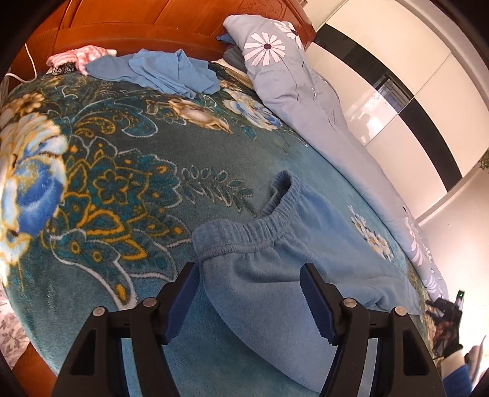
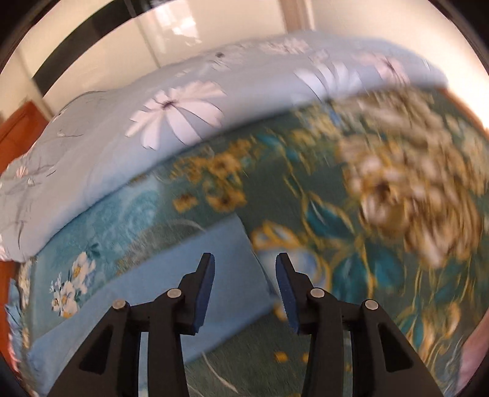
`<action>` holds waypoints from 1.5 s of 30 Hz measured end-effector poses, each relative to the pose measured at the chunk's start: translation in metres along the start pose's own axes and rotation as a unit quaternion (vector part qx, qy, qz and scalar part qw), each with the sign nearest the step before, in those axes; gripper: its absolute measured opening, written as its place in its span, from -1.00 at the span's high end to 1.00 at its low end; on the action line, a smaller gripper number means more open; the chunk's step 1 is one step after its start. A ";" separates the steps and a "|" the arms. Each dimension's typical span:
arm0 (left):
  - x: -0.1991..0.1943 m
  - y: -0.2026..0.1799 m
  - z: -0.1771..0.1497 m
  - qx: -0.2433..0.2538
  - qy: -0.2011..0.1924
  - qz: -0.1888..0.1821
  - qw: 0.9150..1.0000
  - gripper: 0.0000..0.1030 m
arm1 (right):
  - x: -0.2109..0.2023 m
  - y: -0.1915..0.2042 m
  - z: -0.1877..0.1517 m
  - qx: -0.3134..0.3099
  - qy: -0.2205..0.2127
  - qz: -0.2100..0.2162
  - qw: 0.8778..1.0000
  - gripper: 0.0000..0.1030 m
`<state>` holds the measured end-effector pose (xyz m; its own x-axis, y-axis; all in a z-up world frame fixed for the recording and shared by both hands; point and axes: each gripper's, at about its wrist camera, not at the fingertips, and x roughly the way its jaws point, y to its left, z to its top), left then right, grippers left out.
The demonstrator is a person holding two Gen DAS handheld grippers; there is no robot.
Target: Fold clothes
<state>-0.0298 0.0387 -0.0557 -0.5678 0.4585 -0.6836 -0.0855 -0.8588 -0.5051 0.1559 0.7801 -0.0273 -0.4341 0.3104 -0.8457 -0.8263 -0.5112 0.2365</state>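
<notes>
A pair of light blue fleece trousers with a gathered elastic waistband (image 1: pixel 269 244) lies spread on a plush teal bed blanket patterned with gold and blue flowers (image 1: pixel 122 171). The waistband is rumpled and gapes slightly open, and the soft cloth runs back from it in a broad, mostly flat sheet with gentle creases.

The left gripper (image 1: pixel 249 300), black with blue ribbed pads, hangs over the trousers just behind the waistband. Its fingers stand wide apart and hold nothing; cloth shows in the gap between them.

In the right wrist view the picture is blurred. The right gripper (image 2: pixel 244 287) hovers above a squared corner of the same trousers (image 2: pixel 189 274), with its fingers parted and nothing between them. One finger sits over the cloth and the other over bare blanket (image 2: pixel 382 274).

Beyond the trousers, against a reddish-brown wooden headboard (image 1: pixel 137 21), lies a crumpled heap of blue garments (image 1: pixel 171 73), and beside that heap a small pink and white cloth bundle (image 1: pixel 81 56). A pale blue quilt printed with large white daisies (image 1: pixel 287 76) is bunched along the blanket's far edge, well apart from the waistband, with glossy white and black wardrobe doors (image 1: pixel 397 76) behind it. Nothing rests on top of the trousers.
</notes>
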 end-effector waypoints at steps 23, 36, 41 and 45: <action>-0.004 0.030 -0.002 -0.038 0.016 0.009 0.999 -0.40 | -0.009 -0.005 -0.025 -0.007 -0.029 -0.053 0.998 0.93; 0.023 0.015 0.005 -0.032 0.042 -0.008 0.999 -0.40 | -0.158 0.008 -0.156 -0.062 -0.041 0.109 0.991 0.27; 0.028 0.004 0.000 -0.003 0.038 -0.012 0.999 -0.47 | -0.188 -0.038 -0.250 -0.043 -0.008 0.110 0.993 0.15; 0.030 -0.001 -0.006 0.013 0.022 -0.015 1.000 -0.63 | -0.181 -0.077 -0.297 0.017 0.015 0.104 0.994 0.13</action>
<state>-0.0418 0.0544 -0.0790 -0.5279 0.4931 -0.6915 -0.1240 -0.8502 -0.5117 0.4051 0.5247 -0.0343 -0.5863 0.1769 -0.7905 -0.7318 -0.5343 0.4231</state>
